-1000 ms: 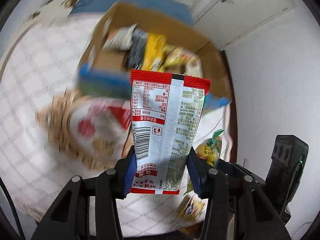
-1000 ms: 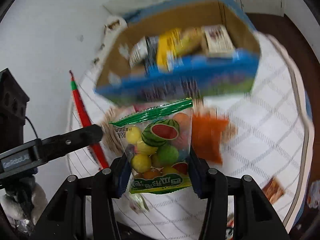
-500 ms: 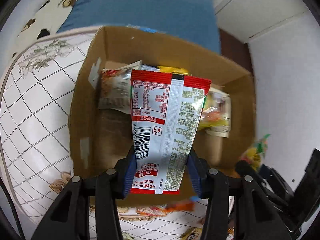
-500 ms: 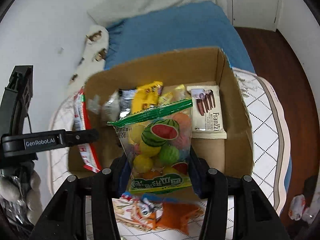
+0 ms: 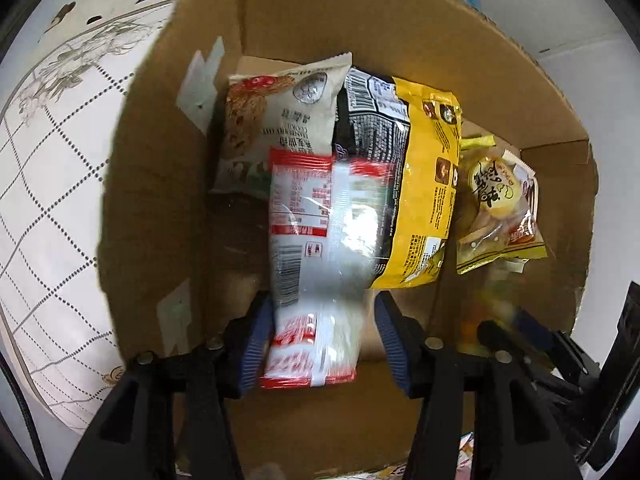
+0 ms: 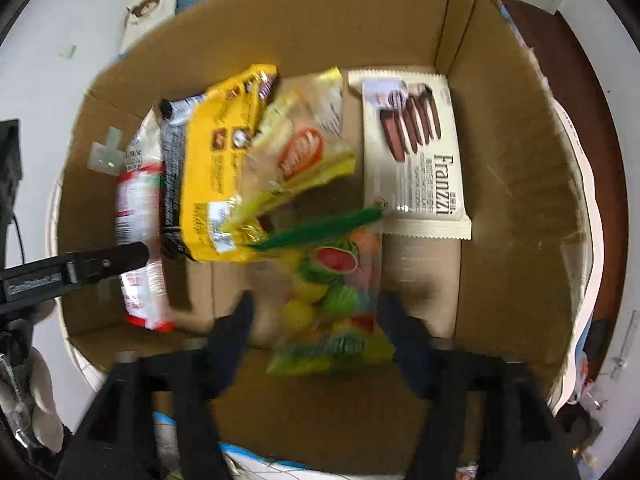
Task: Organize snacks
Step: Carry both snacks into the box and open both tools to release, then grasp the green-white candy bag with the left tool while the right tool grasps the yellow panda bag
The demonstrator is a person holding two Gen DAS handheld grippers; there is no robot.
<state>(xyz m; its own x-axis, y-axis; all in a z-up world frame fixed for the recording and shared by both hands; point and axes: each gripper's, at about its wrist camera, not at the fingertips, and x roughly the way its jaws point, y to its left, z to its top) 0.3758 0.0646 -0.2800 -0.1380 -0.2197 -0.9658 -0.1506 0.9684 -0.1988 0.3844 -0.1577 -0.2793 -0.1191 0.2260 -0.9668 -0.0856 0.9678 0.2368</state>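
An open cardboard box (image 5: 160, 184) fills both views. My left gripper (image 5: 324, 344) points down into it and its jaws are opening. The red-and-white snack packet (image 5: 316, 248) hangs blurred between them, and the right pad stands clear of it. My right gripper (image 6: 318, 320) is also over the box (image 6: 520, 184), its jaws opening wide. The fruit candy bag (image 6: 332, 296) with the green top sits loose and blurred between its fingers. The red-and-white packet (image 6: 140, 208) and a left finger (image 6: 92, 266) show at the left of the right wrist view.
In the box lie a beige cookie bag (image 5: 280, 120), a black packet (image 5: 372, 128), a yellow bag (image 5: 428, 184), a clear pastry packet (image 5: 496, 208) and a white Franzzi wafer packet (image 6: 416, 152). A white checked cloth (image 5: 48, 200) lies under the box.
Both grippers came forward over the box and sank into it. Their jaws, shut on the packets before, have spread, and both packets now hang loose.
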